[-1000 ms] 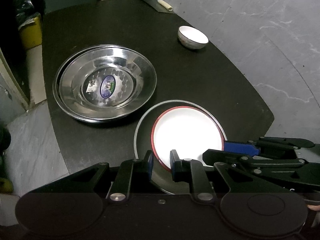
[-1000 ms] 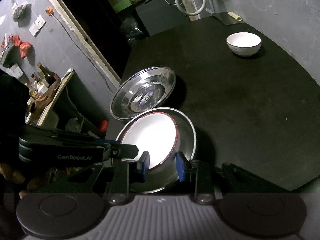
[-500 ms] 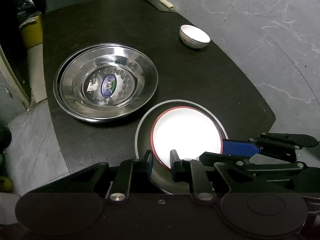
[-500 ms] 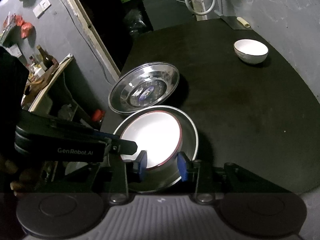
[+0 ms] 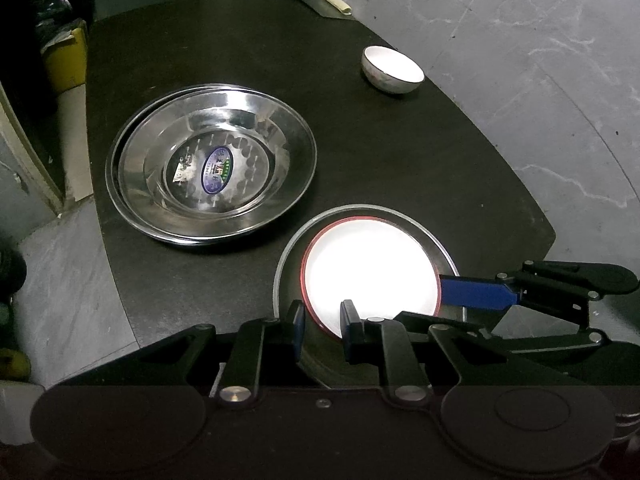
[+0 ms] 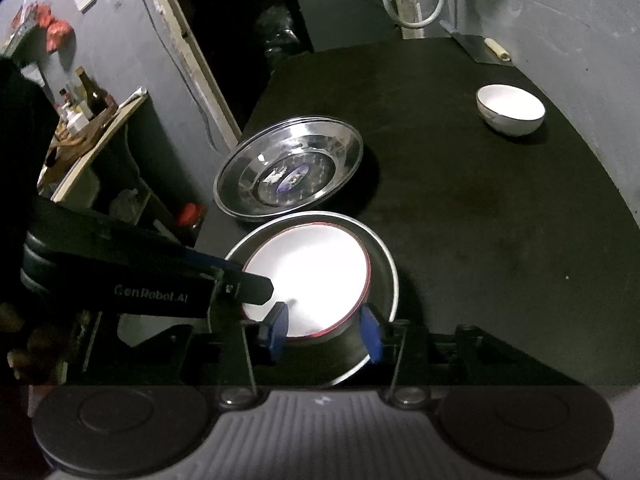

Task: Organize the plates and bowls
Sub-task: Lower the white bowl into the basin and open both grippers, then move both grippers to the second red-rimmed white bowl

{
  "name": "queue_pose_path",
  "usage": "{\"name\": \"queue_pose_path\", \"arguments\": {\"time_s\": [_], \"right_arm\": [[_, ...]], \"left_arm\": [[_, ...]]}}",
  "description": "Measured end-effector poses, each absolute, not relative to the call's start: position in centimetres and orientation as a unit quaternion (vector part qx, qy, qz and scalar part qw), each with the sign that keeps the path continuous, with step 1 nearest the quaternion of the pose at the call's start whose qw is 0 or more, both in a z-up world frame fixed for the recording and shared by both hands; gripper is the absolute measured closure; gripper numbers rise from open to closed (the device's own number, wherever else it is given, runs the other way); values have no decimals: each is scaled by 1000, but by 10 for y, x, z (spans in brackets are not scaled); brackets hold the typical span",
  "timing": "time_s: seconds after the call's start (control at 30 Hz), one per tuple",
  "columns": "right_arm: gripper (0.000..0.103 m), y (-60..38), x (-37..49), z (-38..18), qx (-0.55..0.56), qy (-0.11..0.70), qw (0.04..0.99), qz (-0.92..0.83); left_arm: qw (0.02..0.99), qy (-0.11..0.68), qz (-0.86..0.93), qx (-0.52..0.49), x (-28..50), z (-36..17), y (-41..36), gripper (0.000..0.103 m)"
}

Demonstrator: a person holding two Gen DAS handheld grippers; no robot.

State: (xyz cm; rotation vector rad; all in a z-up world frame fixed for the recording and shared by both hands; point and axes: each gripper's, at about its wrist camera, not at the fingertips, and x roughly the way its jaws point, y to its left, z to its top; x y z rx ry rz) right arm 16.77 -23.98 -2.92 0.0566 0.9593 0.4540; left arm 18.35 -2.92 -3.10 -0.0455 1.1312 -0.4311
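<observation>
A white plate with a red rim [image 5: 370, 274] [image 6: 306, 280] lies inside a steel dish [image 5: 288, 256] [image 6: 384, 268] near the table's front edge. My left gripper [image 5: 322, 330] has its fingers close around the plate's near rim. My right gripper [image 6: 324, 326] is open, its fingers straddling the near edges of the plate and dish. The right gripper also shows at the plate's right side in the left wrist view [image 5: 476, 294]. Stacked steel dishes [image 5: 212, 170] [image 6: 288, 172] sit to the left. A white bowl [image 5: 392, 70] [image 6: 510, 110] stands far right.
The black table [image 5: 400, 152] has a curved edge on the right, with grey floor [image 5: 560, 80] beyond. A flat object with a pale roll [image 5: 336, 2] lies at the far edge. A shelf with bottles [image 6: 84, 108] stands at the left.
My right gripper has opened wider around the near edge of the plate and dish. Both cameras have lifted and pulled back a little. The dishes have not moved.
</observation>
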Motion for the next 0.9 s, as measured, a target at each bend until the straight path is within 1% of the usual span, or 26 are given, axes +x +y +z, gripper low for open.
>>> {"name": "queue_pose_path", "arguments": {"time_s": [0.13, 0.23, 0.33, 0.4, 0.43, 0.5, 0.7, 0.73, 0.8, 0.83, 0.87, 0.9], "right_arm": [[51, -234, 169, -27, 5, 461, 860, 221], [45, -229, 168, -26, -14, 465, 856, 227], [37, -223, 168, -25, -34, 470, 850, 235], [28, -219, 168, -24, -48, 471, 848, 239], [27, -218, 169, -23, -55, 470, 847, 241], [20, -216, 171, -20, -62, 471, 846, 244], [13, -219, 175, -13, -74, 472, 846, 237], [12, -222, 176, -11, -73, 471, 847, 234], [7, -230, 176, -5, -66, 466, 852, 230], [6, -234, 176, -2, -63, 463, 855, 226], [3, -237, 177, -1, -61, 460, 857, 222], [2, -241, 178, 1, -59, 456, 861, 216]], "left_arm": [[822, 532, -203, -21, 184, -31, -29, 83], [821, 533, -202, -24, 185, -31, -29, 81], [822, 533, -202, -25, 186, -30, -28, 81], [823, 530, -201, -26, 187, -29, -29, 78], [824, 529, -201, -27, 187, -28, -29, 78], [825, 527, -200, -28, 188, -26, -28, 77], [829, 521, -200, -37, 190, -20, -27, 71], [830, 519, -201, -39, 190, -18, -27, 67], [835, 508, -206, -47, 190, -13, -26, 52], [842, 497, -204, -50, 189, -9, -25, 33], [848, 487, -201, -51, 188, -5, -25, 18], [856, 475, -197, -52, 188, 0, -24, 13]]}}
